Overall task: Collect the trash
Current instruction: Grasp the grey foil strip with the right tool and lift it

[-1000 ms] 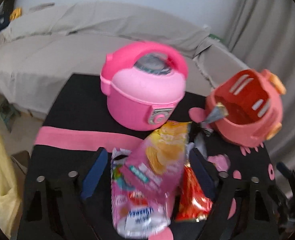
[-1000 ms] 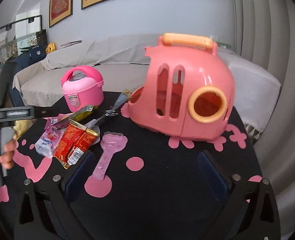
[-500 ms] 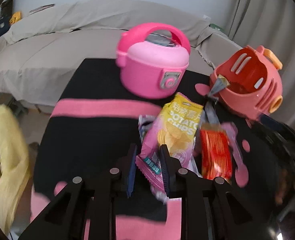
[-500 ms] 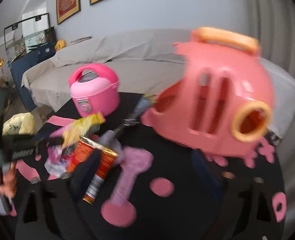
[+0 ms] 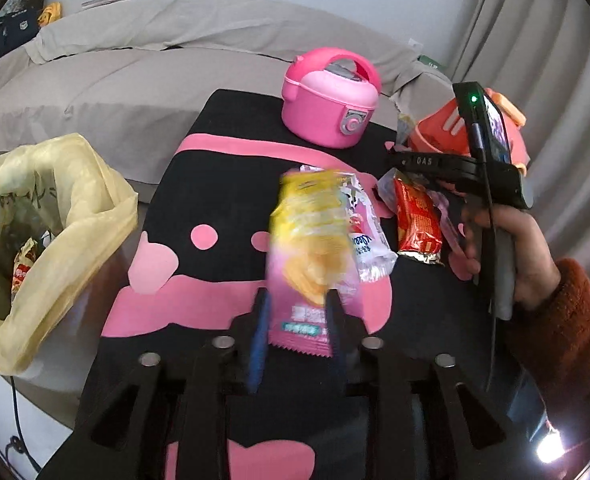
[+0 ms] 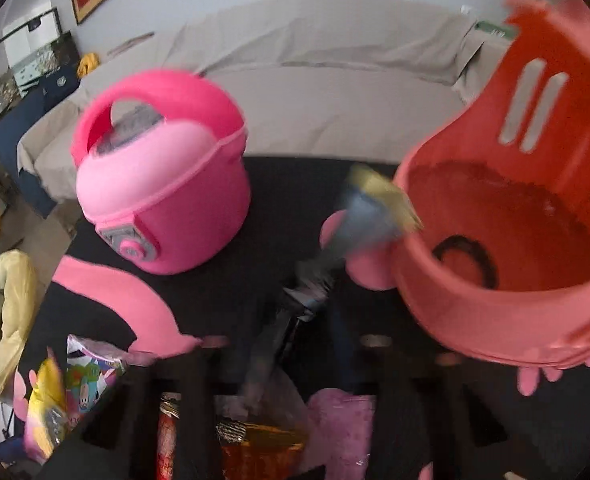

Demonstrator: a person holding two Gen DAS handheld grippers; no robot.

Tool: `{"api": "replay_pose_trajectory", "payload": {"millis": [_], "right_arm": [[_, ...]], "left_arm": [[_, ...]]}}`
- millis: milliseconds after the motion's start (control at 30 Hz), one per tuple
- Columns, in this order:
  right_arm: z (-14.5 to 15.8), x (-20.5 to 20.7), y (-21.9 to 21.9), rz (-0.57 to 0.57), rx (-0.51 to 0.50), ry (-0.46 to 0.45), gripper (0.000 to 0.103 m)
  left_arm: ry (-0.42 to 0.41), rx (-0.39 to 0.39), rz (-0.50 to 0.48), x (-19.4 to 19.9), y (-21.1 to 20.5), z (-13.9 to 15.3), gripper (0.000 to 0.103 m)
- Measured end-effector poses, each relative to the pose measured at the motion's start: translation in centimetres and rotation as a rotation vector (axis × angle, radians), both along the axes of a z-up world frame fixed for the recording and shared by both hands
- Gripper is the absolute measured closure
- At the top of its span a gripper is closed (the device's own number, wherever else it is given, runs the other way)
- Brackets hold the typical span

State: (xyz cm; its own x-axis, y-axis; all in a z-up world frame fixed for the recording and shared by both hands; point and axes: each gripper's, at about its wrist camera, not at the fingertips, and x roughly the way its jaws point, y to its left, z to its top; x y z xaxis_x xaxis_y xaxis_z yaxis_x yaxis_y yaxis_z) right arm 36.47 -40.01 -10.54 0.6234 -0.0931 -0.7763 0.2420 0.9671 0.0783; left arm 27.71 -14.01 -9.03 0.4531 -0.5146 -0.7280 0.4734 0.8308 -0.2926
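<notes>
Pink and yellow, the chip bag (image 5: 313, 248) sticks up between the two fingers of the left gripper (image 5: 295, 320), whose jaws have just been opening a little while the bag's bottom end sits between them. Off to that gripper's left waits the yellow trash bag (image 5: 55, 216), and to its right lies a red wrapper (image 5: 417, 220) on the black and pink table (image 5: 223, 184). The right gripper (image 6: 291, 344) has just squeezed together on a thin silver wrapper (image 6: 319, 264) that leans on the orange basket (image 6: 503, 248), with the pink toy cooker (image 6: 163, 196) ahead on its left.
</notes>
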Motion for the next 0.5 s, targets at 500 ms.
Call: {"api": "replay_pose_trajectory", "payload": {"millis": [500], "right_arm": [[2.4,-12.2,2.4,0.139,0.015,-0.033,0.093]], "left_arm": [[0.001,-0.016,0.103,1.3,0.0,0.6,0.026]]}}
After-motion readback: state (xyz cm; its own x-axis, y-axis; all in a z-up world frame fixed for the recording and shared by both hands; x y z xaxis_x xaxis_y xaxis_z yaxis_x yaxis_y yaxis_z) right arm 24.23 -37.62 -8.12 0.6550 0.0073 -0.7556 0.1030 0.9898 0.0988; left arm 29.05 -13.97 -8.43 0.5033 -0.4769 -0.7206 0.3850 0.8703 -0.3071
